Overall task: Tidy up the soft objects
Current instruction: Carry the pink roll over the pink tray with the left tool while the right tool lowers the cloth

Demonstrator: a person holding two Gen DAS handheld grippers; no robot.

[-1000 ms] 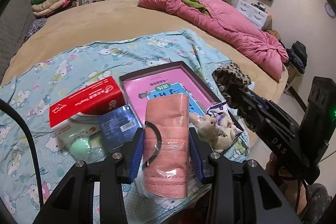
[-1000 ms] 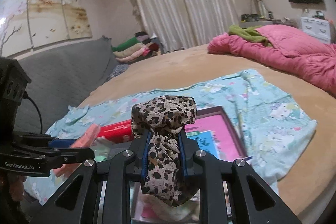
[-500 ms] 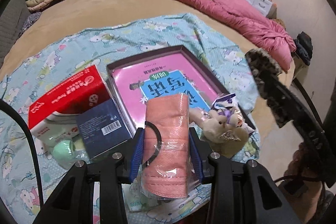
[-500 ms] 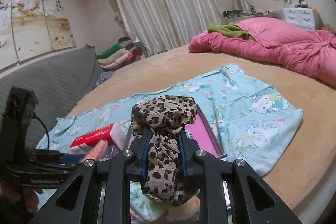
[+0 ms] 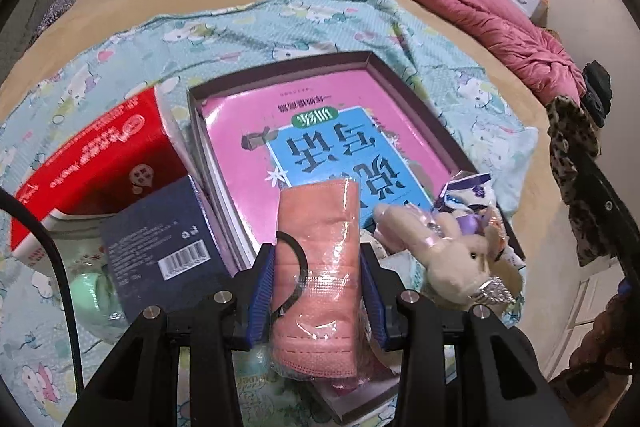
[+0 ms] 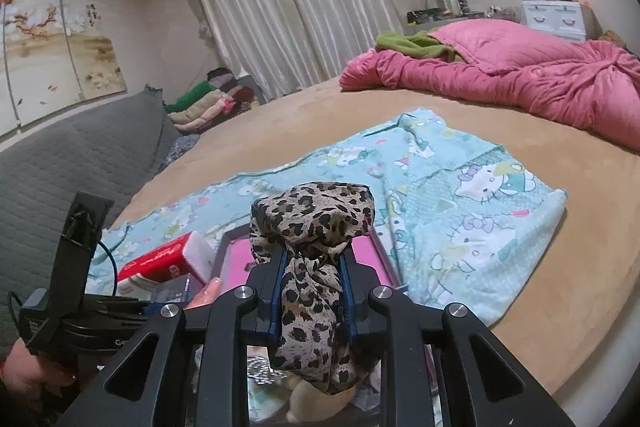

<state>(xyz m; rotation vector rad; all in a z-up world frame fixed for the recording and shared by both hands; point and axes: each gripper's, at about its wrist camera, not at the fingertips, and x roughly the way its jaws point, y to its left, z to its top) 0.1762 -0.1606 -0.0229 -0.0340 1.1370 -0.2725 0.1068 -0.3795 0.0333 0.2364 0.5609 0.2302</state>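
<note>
My left gripper (image 5: 318, 259) is shut on a pack of pink face masks (image 5: 318, 267) in clear wrap, held just above the near end of a dark shallow box (image 5: 416, 91) that has a pink and blue book (image 5: 320, 139) lying in it. A cream plush rabbit (image 5: 452, 251) lies in the box's near right corner. My right gripper (image 6: 312, 263) is shut on a leopard-print cloth (image 6: 316, 227), which bunches above the fingers and hangs below them. That same cloth (image 5: 568, 155) shows at the right edge of the left wrist view.
A red tissue box (image 5: 92, 163), a dark blue carton (image 5: 160, 247) and a pale green soft item (image 5: 90, 291) lie left of the box on a cartoon-print sheet (image 6: 472, 211). A pink quilt (image 6: 520, 75) is heaped at the far side of the tan bed. Folded clothes (image 6: 208, 103) are stacked by the curtain.
My left gripper has come down and forward toward the box with the mask pack, so the book and rabbit look larger. The right gripper shifted a little with the leopard cloth still held.
</note>
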